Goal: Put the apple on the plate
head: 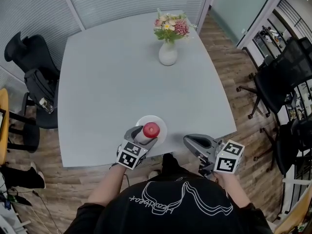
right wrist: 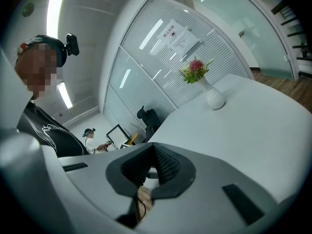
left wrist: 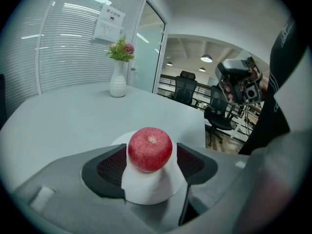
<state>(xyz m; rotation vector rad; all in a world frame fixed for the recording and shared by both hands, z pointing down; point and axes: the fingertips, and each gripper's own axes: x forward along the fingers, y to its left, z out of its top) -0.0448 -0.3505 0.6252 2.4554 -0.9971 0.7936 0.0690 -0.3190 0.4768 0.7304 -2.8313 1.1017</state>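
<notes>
A red apple (head: 151, 129) (left wrist: 150, 149) is over the middle of a small white plate (head: 160, 122) (left wrist: 146, 191) near the table's front edge. My left gripper (head: 145, 134) (left wrist: 150, 161) is shut on the apple, one dark pad against each side. I cannot tell whether the apple's underside touches the plate. My right gripper (head: 188, 140) (right wrist: 150, 165) hangs just off the table's front edge, to the right of the plate, shut with nothing in it.
A white vase of flowers (head: 168, 50) (left wrist: 118, 77) (right wrist: 208, 89) stands at the far side of the grey table (head: 117, 82). Black office chairs (head: 36, 82) (head: 282, 79) stand left and right of the table. Wooden floor surrounds it.
</notes>
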